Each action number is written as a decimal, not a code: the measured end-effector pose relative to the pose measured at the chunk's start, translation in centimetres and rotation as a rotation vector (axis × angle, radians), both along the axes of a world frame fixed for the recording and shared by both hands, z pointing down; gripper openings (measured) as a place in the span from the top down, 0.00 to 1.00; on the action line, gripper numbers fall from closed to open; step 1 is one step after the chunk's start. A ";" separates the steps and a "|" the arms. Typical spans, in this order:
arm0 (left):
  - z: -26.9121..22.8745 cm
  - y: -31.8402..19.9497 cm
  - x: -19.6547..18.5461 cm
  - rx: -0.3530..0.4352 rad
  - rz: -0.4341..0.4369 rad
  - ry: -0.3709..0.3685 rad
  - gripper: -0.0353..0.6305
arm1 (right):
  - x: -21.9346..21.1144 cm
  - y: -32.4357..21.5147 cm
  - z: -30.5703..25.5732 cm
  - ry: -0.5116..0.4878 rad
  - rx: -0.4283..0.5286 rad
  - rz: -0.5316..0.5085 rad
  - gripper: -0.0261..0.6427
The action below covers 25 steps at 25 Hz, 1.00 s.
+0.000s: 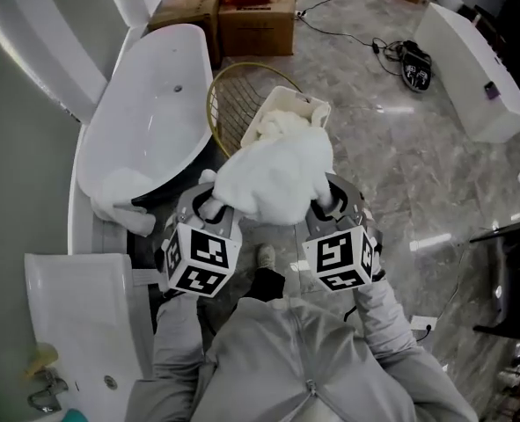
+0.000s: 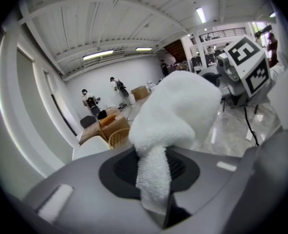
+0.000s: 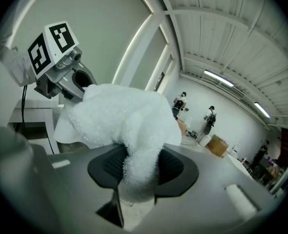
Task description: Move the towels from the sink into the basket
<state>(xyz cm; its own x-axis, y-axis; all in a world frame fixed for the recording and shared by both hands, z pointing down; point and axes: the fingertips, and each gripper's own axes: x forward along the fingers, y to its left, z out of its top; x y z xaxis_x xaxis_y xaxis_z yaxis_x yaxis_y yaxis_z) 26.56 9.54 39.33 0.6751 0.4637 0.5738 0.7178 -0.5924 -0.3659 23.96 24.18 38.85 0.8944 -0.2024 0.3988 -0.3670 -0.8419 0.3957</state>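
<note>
In both jaws, one towel (image 1: 277,178)

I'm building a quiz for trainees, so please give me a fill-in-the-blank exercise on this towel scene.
The left gripper and right gripper are both shut on one white ____.
A second towel hangs on the rim of the white ____.
Beside the cream basket stands a gold basket made of ____.
Missing: towel; bathtub; wire.
</note>
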 end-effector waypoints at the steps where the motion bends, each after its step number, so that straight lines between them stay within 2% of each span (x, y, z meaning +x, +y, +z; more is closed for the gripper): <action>1: 0.3 1.4 1.0 -0.009 0.033 -0.009 0.73 | 0.6 1.3 0.2 -0.007 0.000 0.034 0.75; 6: 2.6 6.9 6.3 -0.045 0.171 -0.058 0.73 | 4.2 5.9 1.7 -0.050 -0.016 0.160 0.75; 13: 4.1 12.1 13.2 -0.093 0.273 -0.095 0.73 | 9.9 10.5 2.6 -0.090 -0.011 0.273 0.75; 19: 6.3 14.9 18.3 -0.116 0.250 -0.135 0.73 | 15.4 12.9 4.5 -0.131 -0.031 0.280 0.75; 25: 9.2 17.5 23.0 -0.162 0.143 -0.199 0.73 | 21.1 15.1 6.5 -0.183 -0.048 0.185 0.74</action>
<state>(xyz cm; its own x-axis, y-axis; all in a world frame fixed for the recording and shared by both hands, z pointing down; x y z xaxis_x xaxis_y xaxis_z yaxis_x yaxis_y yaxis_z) 49.51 27.08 48.57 0.4779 0.6428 0.5987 0.8465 -0.5190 -0.1184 45.01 39.27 45.35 0.8265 -0.0193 0.5626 -0.2780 -0.8829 0.3783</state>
